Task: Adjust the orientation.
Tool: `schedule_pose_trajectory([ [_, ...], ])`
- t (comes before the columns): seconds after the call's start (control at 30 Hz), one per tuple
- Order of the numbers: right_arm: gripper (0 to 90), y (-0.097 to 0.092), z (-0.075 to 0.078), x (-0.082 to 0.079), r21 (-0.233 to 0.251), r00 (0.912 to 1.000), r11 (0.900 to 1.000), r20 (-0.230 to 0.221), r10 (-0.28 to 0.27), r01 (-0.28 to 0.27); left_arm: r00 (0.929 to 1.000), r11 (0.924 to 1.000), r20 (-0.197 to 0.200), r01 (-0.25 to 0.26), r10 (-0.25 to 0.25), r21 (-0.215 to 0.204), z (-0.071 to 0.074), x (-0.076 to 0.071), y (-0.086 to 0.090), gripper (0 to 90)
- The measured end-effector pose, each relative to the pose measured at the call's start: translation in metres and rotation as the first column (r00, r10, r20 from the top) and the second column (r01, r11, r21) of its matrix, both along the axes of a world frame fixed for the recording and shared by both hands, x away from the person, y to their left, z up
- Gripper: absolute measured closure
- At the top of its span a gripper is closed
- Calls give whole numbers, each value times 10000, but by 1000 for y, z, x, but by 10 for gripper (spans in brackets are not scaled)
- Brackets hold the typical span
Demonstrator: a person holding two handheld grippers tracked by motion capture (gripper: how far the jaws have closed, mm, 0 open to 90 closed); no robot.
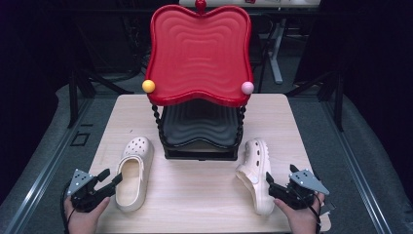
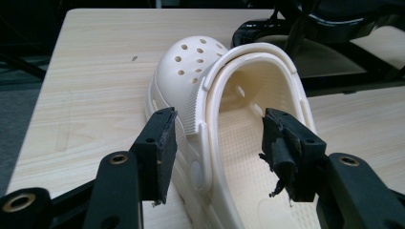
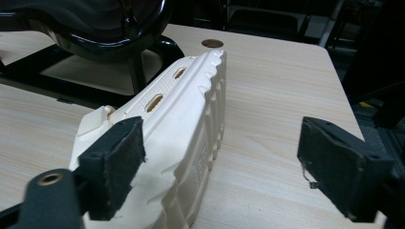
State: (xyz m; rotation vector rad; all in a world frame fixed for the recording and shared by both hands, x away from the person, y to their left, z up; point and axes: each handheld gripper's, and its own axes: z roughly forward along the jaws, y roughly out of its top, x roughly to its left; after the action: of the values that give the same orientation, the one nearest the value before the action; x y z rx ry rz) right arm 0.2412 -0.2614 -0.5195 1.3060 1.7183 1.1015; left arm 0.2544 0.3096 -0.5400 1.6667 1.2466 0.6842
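Two cream clogs lie on the wooden table (image 1: 195,195). The left clog (image 1: 132,171) stands upright, opening upward. My left gripper (image 1: 112,177) is at its heel end, open. In the left gripper view one pad (image 2: 162,152) is outside the clog's (image 2: 200,81) side wall and the other is over the footbed, with a gap on both sides. The right clog (image 1: 255,174) lies on its side. My right gripper (image 1: 269,184) is open at its near end. In the right gripper view the ridged sole (image 3: 191,124) sits beside the left pad (image 3: 119,162), far from the other pad.
A two-tier rack stands at the table's middle back: a red wavy tray (image 1: 199,53) above a black tray (image 1: 199,126) on twisted posts. A yellow ball (image 1: 148,86) and a pink ball (image 1: 247,87) mark its front corners. Bare tabletop lies between the clogs.
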Motion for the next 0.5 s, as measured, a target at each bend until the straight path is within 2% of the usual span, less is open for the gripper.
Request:
schedule_pose_trajectory([
  [0.07,216,-1,0,-2,11,9999,10000,107,-14,13,10000,9999,-51,-76,77,154,1,-1,-1,453],
  [0.1,312,-1,-1,-2,261,9997,9995,130,199,-202,9998,9994,-74,-178,181,297,2,-3,-2,453],
  [0.13,371,-2,-1,-1,477,9989,9977,86,471,-474,9998,9994,-74,-178,181,297,2,-3,-2,452],
  [0.17,371,-2,-1,-1,477,9989,9977,86,471,-474,9996,9994,-148,-248,252,235,2,-4,-2,452],
  [0.2,399,-2,-3,-3,878,9974,9936,205,692,-708,9995,9996,-162,-256,257,88,3,-4,-1,456],
  [0.23,410,-1,-3,-3,937,9972,9930,255,703,-724,9995,9996,-162,-256,257,88,3,-4,-1,456],
  [0.27,410,-1,-3,-3,937,9972,9930,255,703,-724,9993,9993,74,-368,367,112,2,-4,-1,456],
  [0.3,410,0,-2,-4,874,9972,9937,318,676,-701,9989,9989,85,-456,455,62,2,-5,-1,456],
  [0.33,406,1,-1,-5,494,9979,9979,520,388,-414,9989,9989,42,-461,461,-19,3,-5,0,457],
  [0.37,406,0,-1,-5,530,9983,9980,486,312,-338,9989,9990,131,-442,443,-81,2,-4,0,457],
  [0.47,428,-2,-1,-4,714,9994,9973,284,178,-198,9986,9982,85,-524,522,299,0,-2,-2,468],
  [0.5,429,-3,-1,-3,759,9998,9970,188,112,-126,9986,9982,50,-519,518,297,-1,-1,-2,474],
])
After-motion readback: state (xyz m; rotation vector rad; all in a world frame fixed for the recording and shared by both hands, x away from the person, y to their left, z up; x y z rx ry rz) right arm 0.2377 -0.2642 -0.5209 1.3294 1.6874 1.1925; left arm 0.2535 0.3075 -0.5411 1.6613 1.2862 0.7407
